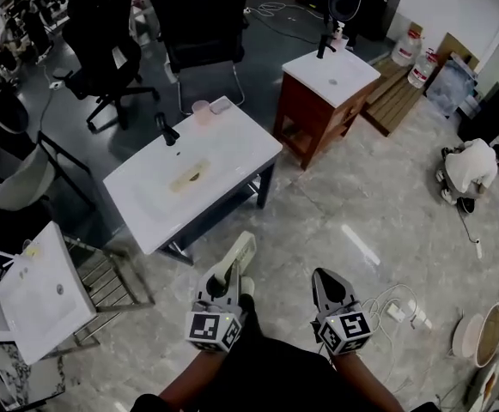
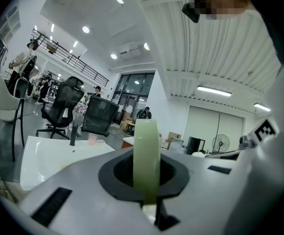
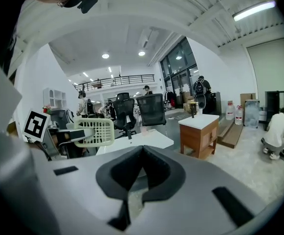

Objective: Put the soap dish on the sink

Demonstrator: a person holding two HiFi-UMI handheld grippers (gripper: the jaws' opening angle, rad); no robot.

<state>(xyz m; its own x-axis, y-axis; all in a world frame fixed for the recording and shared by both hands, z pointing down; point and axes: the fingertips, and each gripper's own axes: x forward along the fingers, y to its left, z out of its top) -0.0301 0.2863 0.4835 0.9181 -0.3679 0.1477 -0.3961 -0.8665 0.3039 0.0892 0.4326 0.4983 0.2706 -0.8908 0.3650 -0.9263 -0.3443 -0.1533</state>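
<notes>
Head view shows the white sink (image 1: 240,140) standing on its dark frame ahead and to the left of the person, well apart from both grippers, which are held low over the marble floor (image 1: 352,196). The sink's flat top has bare room along the near edge and the right side. Its shallow basin (image 1: 189,177) lies in the middle.

The left gripper (image 1: 229,273) has its fingers pinching the soap dish (image 1: 238,254), a pale green slotted tray gripped by one end so that most of it sticks out forward. In the left gripper view the dish stands on edge between the fingers. The right gripper (image 1: 320,275) carries nothing and its fingers are pressed together.

The step in hand looks like the carry toward the sink, with placement not yet begun. To do it well, the person probably needs to roll the left wrist so the dish lies flat. It should then come down on a bare stretch of the rim rather than over the basin, and the fingers should part only once it rests there. The black faucet (image 1: 167,130) and the pink cup (image 1: 202,112) crowd the far edge, so the near or right side seems the safer spot.
</notes>
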